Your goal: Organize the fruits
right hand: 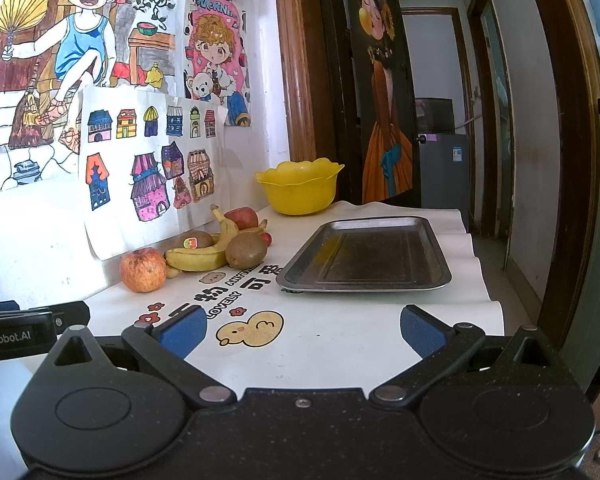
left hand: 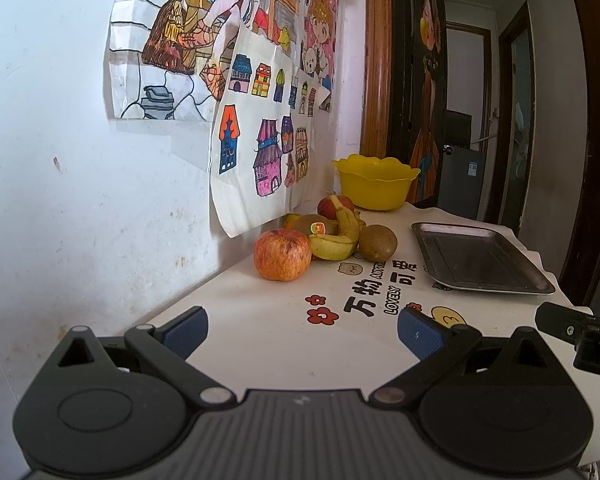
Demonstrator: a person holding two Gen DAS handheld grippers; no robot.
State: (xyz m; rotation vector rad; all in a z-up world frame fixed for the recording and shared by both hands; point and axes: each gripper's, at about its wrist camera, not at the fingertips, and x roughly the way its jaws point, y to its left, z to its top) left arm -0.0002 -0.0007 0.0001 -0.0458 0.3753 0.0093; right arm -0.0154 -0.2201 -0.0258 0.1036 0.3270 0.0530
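A pile of fruit lies against the wall on the white tablecloth: a red-orange apple [left hand: 282, 255] [right hand: 143, 269] nearest, bananas [left hand: 338, 240] [right hand: 204, 252], a brown kiwi [left hand: 377, 242] [right hand: 246, 250], a stickered kiwi [left hand: 315, 225] [right hand: 193, 240] and a second red apple [left hand: 336, 206] [right hand: 242, 217] behind. A yellow bowl [left hand: 376, 182] [right hand: 300, 186] stands at the back, a metal tray [left hand: 480, 258] [right hand: 368, 256] to the right. My left gripper [left hand: 302, 334] is open above the cloth, short of the fruit. My right gripper [right hand: 302, 332] is open too, nothing between its blue pads.
Children's drawings [left hand: 260, 148] hang on the wall just left of the fruit, one sheet curling over the table. The table's right edge [right hand: 496, 308] drops off toward a doorway. The other gripper's body [left hand: 580, 332] [right hand: 28, 332] sits close beside each hand.
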